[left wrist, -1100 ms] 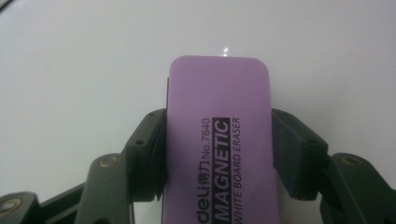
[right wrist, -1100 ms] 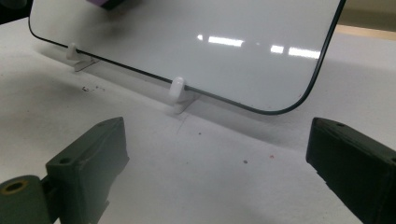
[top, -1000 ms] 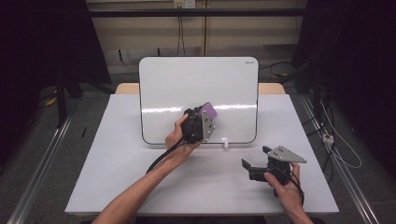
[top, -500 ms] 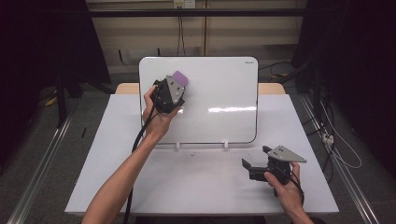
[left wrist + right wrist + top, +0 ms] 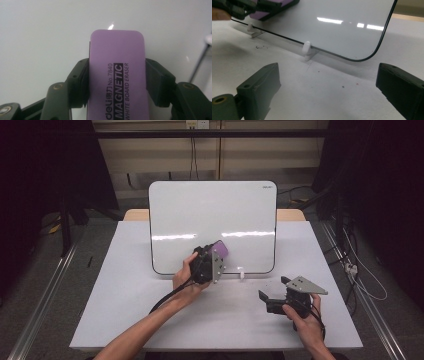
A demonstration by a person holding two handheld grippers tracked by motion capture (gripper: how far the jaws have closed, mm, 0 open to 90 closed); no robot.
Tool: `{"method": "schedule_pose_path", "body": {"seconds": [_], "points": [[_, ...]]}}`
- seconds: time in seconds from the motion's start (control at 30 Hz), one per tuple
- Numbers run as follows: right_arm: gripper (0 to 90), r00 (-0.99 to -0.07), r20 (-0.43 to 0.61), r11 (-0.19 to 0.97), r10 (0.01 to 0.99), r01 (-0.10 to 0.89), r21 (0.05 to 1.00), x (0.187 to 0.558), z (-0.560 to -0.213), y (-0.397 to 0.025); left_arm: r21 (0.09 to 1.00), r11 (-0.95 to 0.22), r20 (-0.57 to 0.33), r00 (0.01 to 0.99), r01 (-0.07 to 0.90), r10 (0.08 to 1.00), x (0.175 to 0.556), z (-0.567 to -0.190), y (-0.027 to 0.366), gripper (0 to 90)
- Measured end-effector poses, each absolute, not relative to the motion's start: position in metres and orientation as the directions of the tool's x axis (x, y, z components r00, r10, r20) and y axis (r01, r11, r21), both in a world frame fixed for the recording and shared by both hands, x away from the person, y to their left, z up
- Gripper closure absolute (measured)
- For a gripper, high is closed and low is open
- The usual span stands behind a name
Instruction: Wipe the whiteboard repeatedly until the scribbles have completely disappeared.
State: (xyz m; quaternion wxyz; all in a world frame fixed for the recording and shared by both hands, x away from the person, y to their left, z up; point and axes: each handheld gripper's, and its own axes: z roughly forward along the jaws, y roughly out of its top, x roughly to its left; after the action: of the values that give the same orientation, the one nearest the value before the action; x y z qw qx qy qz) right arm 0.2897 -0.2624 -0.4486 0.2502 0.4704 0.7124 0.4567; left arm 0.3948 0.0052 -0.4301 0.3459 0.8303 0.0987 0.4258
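Note:
A whiteboard (image 5: 215, 215) stands upright on small white clips at the middle of the table. My left gripper (image 5: 218, 254) is shut on a purple magnetic whiteboard eraser (image 5: 221, 251) (image 5: 117, 75), which is pressed against the board's lower middle. The same eraser (image 5: 270, 6) shows against the board (image 5: 332, 25) in the right gripper view. My right gripper (image 5: 272, 292) (image 5: 327, 95) rests low over the table at the right front, open, nothing between its jaws.
The white tabletop (image 5: 125, 285) spreads around the board, with its front edge near the person's forearms. White clip feet (image 5: 307, 50) hold up the board's bottom edge. Cables and dark stands lie beyond the table's sides.
The left gripper swept the eraser from the board's lower middle up to its upper left, then back down to the lower middle. The right gripper has stayed put.

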Motion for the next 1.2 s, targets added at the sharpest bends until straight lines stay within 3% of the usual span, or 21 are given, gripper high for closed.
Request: {"method": "schedule_pose_path", "body": {"seconds": [0.13,0.27,0.47,0.6,1.07,1.2], "points": [[5.3,-0.434,0.074,0.140,0.898,0.440,0.887,0.289,-0.449,-0.263,0.674,-0.727,0.631,0.613,-0.128,0.476,0.401,-0.426,0.013,41.3],[5.2,-0.433,0.079,0.134,0.898,0.440,0.888,0.288,-0.448,-0.263,0.724,-0.684,0.600,0.570,-0.087,0.562,0.415,-0.412,0.030,41.3],[5.2,-0.433,0.075,0.139,0.898,0.441,0.887,0.289,-0.448,-0.262,0.815,-0.579,0.508,0.470,0.008,0.722,0.443,-0.386,0.066,41.3],[5.4,-0.438,0.080,0.137,0.895,0.442,0.886,0.289,-0.449,-0.261,0.881,-0.465,0.379,0.457,0.089,0.805,0.447,-0.379,0.086,41.3],[5.2,-0.449,0.100,0.122,0.888,0.439,0.890,0.291,-0.448,-0.252,0.968,-0.194,0.054,0.625,0.159,0.779,0.422,-0.371,0.104,41.2],[5.3,-0.457,0.100,0.121,0.884,0.430,0.895,0.293,-0.447,-0.246,0.972,-0.161,0.006,0.664,0.172,0.748,0.415,-0.369,0.104,41.2]]}}
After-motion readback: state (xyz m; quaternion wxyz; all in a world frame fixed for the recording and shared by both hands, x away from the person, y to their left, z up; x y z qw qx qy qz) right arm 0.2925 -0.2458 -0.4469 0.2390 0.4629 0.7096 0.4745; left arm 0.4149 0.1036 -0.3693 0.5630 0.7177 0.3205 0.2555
